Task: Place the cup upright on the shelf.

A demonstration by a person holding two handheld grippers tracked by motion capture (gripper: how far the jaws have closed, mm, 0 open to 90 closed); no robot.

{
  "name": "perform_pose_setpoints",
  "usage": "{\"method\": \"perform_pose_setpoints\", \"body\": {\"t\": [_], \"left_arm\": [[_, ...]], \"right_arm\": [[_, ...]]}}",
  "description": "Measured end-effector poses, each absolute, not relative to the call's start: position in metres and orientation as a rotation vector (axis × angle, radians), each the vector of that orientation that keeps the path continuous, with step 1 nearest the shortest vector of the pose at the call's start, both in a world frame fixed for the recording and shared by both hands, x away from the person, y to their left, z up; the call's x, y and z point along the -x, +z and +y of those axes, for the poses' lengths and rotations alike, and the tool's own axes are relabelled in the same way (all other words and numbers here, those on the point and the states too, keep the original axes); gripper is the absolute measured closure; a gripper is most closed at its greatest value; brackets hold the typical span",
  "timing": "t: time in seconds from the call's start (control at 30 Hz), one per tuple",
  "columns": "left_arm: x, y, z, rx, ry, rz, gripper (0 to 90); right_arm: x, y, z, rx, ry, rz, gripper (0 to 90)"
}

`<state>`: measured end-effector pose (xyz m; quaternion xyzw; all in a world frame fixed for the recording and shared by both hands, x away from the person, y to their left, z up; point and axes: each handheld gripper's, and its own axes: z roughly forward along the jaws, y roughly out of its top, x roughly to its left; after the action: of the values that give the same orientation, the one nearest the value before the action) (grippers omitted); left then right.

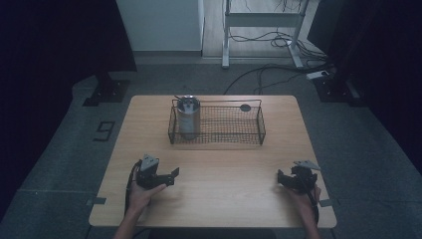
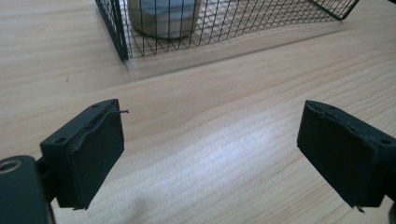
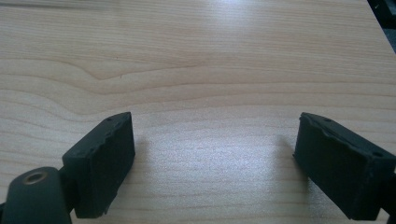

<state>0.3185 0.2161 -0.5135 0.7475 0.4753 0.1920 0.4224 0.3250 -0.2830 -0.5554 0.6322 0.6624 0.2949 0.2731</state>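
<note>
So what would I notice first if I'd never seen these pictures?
Probably the black wire basket at the far middle of the wooden table, with a shiny can standing upright in its left end. Then the two black grippers near the front edge, the left gripper and right gripper, both open and holding nothing.

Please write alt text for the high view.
A silver metal can stands upright in the left end of a black wire basket on a light wooden table. Nearer, the left gripper and right gripper rest empty, jaws apart.

Black left tool [image 1: 166, 178] and right tool [image 1: 284, 180], each topped by a grey plate
</note>
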Motion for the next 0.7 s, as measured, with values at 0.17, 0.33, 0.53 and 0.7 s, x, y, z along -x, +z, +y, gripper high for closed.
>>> {"method": "perform_pose_setpoints", "body": {"t": [0.17, 0.33, 0.53, 0.7], "left_arm": [[-0.315, -0.520, 0.217, -1.884, 0.480, 1.197, 7.8], [-0.312, -0.529, 0.217, -1.896, 0.479, 1.212, 7.9], [-0.312, -0.535, 0.217, -1.915, 0.479, 1.227, 8.4], [-0.312, -0.534, 0.217, -1.911, 0.478, 1.225, 8.4]], "right_arm": [[-0.325, -0.555, -0.283, -1.703, 0.792, 1.780, 12.0], [-0.325, -0.555, -0.283, -1.704, 0.791, 1.777, 12.1], [-0.325, -0.555, -0.283, -1.704, 0.791, 1.777, 12.1], [-0.325, -0.555, -0.283, -1.704, 0.791, 1.777, 12.1]]}}
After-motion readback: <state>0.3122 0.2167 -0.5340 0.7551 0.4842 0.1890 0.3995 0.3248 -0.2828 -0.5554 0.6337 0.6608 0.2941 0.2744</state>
